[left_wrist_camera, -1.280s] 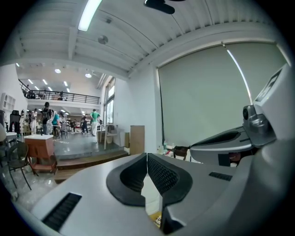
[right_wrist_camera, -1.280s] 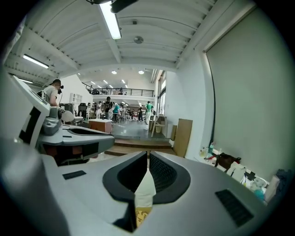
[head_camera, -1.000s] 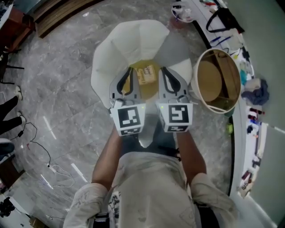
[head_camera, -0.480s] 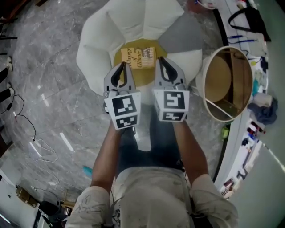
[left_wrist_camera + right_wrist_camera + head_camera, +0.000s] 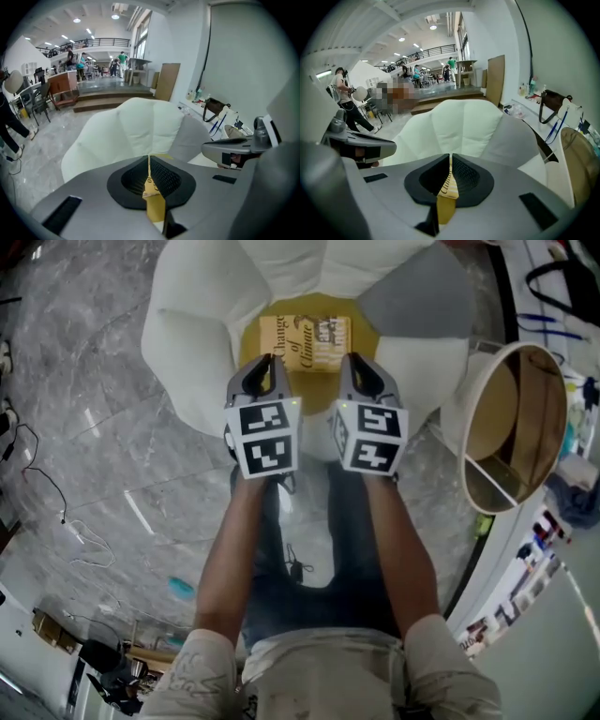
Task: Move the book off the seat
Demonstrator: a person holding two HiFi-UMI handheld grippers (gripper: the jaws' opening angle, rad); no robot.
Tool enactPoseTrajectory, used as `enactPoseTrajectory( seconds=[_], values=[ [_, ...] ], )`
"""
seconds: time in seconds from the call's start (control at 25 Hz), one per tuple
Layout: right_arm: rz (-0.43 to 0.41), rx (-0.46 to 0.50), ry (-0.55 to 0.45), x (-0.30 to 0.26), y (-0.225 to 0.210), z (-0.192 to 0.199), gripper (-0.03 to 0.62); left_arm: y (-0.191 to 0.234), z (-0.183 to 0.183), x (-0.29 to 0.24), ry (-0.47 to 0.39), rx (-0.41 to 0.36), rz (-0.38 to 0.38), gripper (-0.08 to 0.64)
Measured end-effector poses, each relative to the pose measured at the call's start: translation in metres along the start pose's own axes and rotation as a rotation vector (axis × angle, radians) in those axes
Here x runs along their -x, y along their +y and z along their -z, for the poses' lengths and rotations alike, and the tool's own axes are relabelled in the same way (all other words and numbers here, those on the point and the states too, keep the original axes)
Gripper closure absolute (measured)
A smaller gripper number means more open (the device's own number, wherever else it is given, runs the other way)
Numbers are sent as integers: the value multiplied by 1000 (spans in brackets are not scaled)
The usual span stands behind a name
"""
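Both tools are sitting lower and closer to the chair than a second ago. The left hand-held gripper [image 5: 265,364] and right hand-held gripper [image 5: 349,362] are each keeping their jaws pressed together on nothing. The book [image 5: 303,341] is lying flat on the yellow seat [image 5: 246,351] of the white chair [image 5: 187,324]. The tips are overlapping its near edge, and contact is unclear. The head view is showing the whole cover, while the gripper views are showing only a thin sliver through the jaw slit, plus the chair's back.

White armrests [image 5: 183,343] flank the seat [image 5: 247,354]; front open.
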State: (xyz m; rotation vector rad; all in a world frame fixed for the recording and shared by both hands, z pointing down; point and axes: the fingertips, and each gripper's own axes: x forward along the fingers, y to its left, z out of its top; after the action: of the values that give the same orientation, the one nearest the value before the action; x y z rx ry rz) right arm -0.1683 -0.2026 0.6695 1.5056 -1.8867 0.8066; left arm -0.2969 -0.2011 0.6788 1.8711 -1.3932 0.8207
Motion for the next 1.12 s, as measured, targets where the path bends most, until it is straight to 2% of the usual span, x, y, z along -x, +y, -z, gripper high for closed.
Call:
enactPoseTrajectory(
  seconds=[0.16, 0.4, 0.64, 0.8, 0.96, 1.12],
  values=[
    [7, -15, 50, -42, -11, 38, 586, 11, 32, -45, 47, 24, -13, 552],
    [31, -33, 83, -94, -26, 80, 561, 28, 71, -101, 73, 41, -45, 501],
    [31, -36, 109, -144, -40, 113, 495, 51, 102, -148, 80, 71, -89, 435],
    [27, -74, 153, -170, -50, 135, 433, 50, 119, -177, 112, 91, -76, 392],
    [28, -121, 214, -186, -58, 156, 343, 46, 134, -194, 145, 106, -54, 332],
    [25, -165, 256, -195, -66, 168, 319, 47, 145, -204, 184, 124, -40, 286]
  ],
)
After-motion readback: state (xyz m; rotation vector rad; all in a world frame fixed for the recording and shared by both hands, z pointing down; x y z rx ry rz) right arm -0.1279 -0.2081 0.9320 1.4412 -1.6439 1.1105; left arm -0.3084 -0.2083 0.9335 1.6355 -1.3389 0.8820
